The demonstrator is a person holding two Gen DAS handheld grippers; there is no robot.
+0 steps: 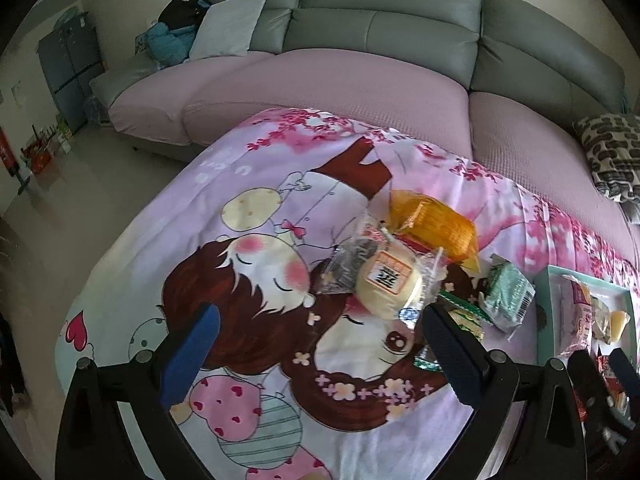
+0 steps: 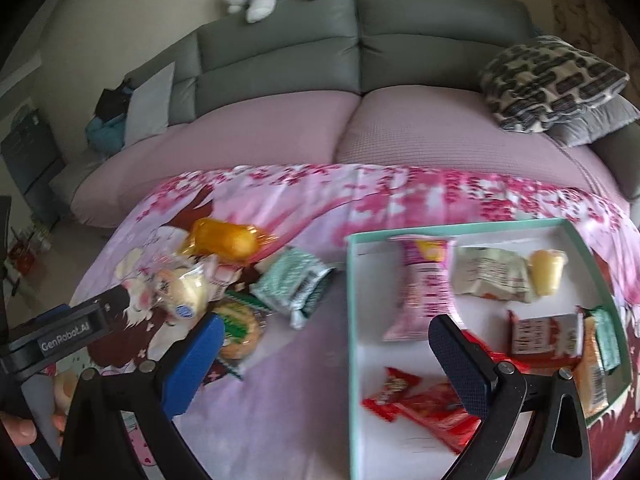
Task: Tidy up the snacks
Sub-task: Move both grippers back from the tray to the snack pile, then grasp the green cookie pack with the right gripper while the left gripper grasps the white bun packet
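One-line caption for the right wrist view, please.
Open right hand-held gripper poised over the tray's left edge, several wrapped snacks already inside, more snacks piled on the cartoon cloth to its left.

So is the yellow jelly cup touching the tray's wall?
Apart. In the right wrist view, white tray floor shows between the jelly cup and the teal wall.

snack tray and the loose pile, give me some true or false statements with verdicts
1. The teal-rimmed tray already holds several snacks. True.
2. The right gripper is clamped on a red packet. False: its jaws are open and hold nothing.
3. The orange packet lies inside the tray. False: it lies on the printed cloth, left of the tray.
4. The left gripper is open. True.
5. The green foil packet lies outside the tray. True.
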